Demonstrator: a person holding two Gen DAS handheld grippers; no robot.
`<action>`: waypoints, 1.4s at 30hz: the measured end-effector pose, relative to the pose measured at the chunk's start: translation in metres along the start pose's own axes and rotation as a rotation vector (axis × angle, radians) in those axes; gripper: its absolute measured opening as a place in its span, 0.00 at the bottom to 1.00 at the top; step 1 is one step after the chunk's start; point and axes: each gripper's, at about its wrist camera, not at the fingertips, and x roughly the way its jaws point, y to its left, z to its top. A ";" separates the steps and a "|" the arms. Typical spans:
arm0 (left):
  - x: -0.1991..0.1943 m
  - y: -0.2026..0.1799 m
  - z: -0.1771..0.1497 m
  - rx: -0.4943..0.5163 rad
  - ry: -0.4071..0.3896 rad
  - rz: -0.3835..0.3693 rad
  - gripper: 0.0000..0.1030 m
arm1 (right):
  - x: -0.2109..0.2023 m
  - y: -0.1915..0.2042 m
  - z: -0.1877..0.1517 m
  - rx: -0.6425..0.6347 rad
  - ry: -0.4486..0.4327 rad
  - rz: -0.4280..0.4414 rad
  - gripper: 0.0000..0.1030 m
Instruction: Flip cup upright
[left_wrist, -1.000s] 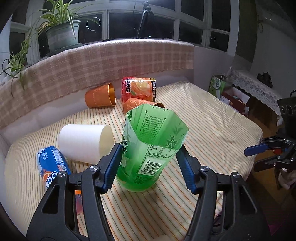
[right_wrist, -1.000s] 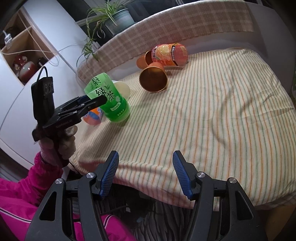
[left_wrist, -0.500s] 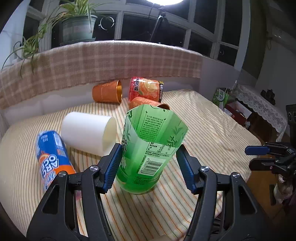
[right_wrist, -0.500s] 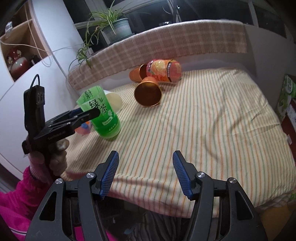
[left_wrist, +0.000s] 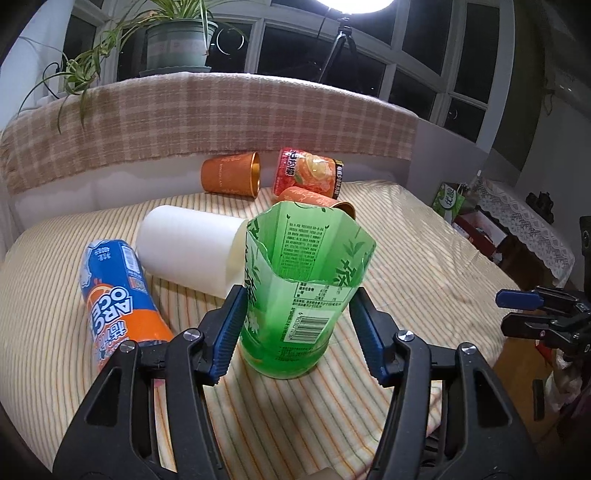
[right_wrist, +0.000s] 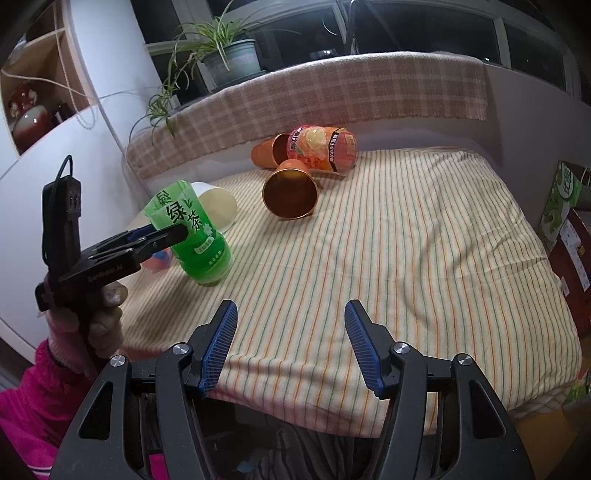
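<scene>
Striped tablecloth (left_wrist: 424, 258) covers the work surface. Near its left edge stands the green cup (left_wrist: 303, 295), mouth up, base on the cloth. The left gripper (left_wrist: 297, 334) straddles the cup low down; its left pad appears to touch the wall, the right pad stands clear, so nothing is clamped. The right gripper (right_wrist: 291, 347) hangs wide open and empty over the near edge. Risk: the cup is light, thin-walled and jaggedly cut; a crooked withdrawal could drag or tip it toward the white cup (left_wrist: 192, 251) just behind.
</scene>
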 end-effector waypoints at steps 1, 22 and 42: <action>0.000 0.000 0.000 0.001 0.000 0.000 0.57 | 0.000 0.000 0.000 -0.003 0.000 0.001 0.58; -0.089 0.006 -0.008 -0.011 -0.177 0.195 0.91 | -0.011 0.024 0.019 -0.022 -0.169 -0.104 0.73; -0.153 -0.016 -0.012 0.004 -0.387 0.412 1.00 | -0.022 0.062 0.038 -0.137 -0.381 -0.307 0.84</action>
